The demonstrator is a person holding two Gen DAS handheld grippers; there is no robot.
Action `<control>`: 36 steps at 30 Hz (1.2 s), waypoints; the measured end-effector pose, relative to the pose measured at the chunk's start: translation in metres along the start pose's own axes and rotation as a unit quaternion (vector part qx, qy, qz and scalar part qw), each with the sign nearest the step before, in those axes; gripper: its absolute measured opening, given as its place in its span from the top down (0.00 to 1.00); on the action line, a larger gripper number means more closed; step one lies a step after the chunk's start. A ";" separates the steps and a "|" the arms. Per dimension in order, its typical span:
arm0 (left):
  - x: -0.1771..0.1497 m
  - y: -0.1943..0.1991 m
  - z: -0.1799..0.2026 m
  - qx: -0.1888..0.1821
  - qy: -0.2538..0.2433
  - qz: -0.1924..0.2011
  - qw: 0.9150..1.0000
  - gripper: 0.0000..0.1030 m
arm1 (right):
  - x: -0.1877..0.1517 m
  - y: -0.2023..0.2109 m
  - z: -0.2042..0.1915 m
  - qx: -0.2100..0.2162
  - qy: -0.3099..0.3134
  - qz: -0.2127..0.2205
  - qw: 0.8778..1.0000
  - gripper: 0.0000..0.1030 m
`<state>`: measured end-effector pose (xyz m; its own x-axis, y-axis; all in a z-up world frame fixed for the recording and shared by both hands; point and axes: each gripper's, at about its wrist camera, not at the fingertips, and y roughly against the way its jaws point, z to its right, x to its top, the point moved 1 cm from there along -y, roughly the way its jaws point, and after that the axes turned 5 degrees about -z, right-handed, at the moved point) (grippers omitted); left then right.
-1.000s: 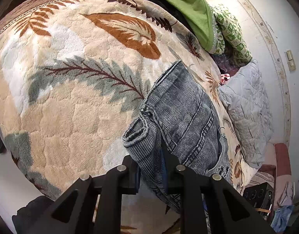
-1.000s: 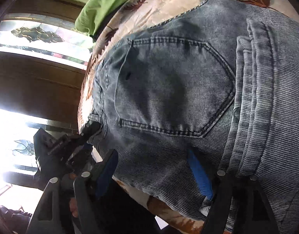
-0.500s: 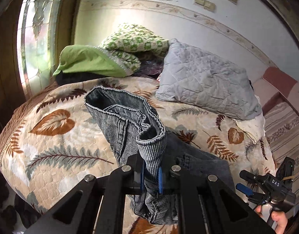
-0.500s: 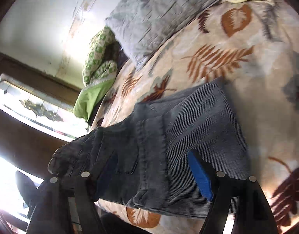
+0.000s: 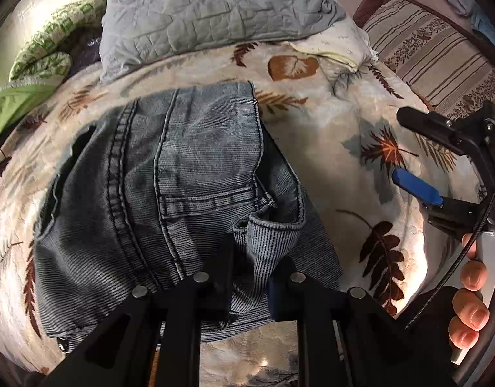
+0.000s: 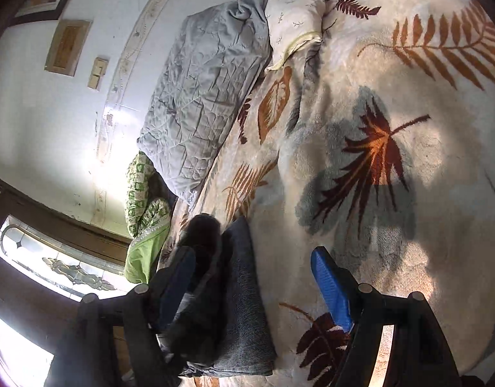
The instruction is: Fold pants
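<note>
folded pants (image 5: 170, 193) on blanket (image 5: 328, 148) (leaf-patterned)

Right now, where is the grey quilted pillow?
In the left wrist view the grey quilted pillow lies at the head of the bed beyond the jeans, with the green patterned bedding to its left.

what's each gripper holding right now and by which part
The left gripper, jaws just eased apart, holds the jeans by a bunched fold with a hemmed edge. The right gripper is open, holding nothing.
</note>
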<state>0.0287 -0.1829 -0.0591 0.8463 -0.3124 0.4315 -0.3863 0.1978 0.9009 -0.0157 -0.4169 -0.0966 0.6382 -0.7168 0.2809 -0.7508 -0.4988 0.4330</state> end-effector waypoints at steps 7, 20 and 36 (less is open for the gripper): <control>-0.008 0.095 -0.050 -0.109 0.057 0.087 0.989 0.47 | -0.006 -0.005 -0.008 0.010 0.021 -0.008 1.000 0.24; -0.049 0.045 -0.159 0.002 0.185 0.046 0.982 0.32 | -0.082 -0.075 -0.026 0.053 0.000 -0.209 0.976 0.29; -0.059 0.032 -0.161 -0.003 0.203 0.061 0.977 0.28 | -0.081 -0.098 -0.055 0.008 -0.024 -0.217 0.976 0.27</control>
<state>0.0250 -0.0089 -0.0632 0.8703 0.1088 0.4804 -0.4924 0.2165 0.8430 0.0153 -0.2833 -0.1150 0.8884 -0.4579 0.0341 -0.4144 -0.7675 0.4892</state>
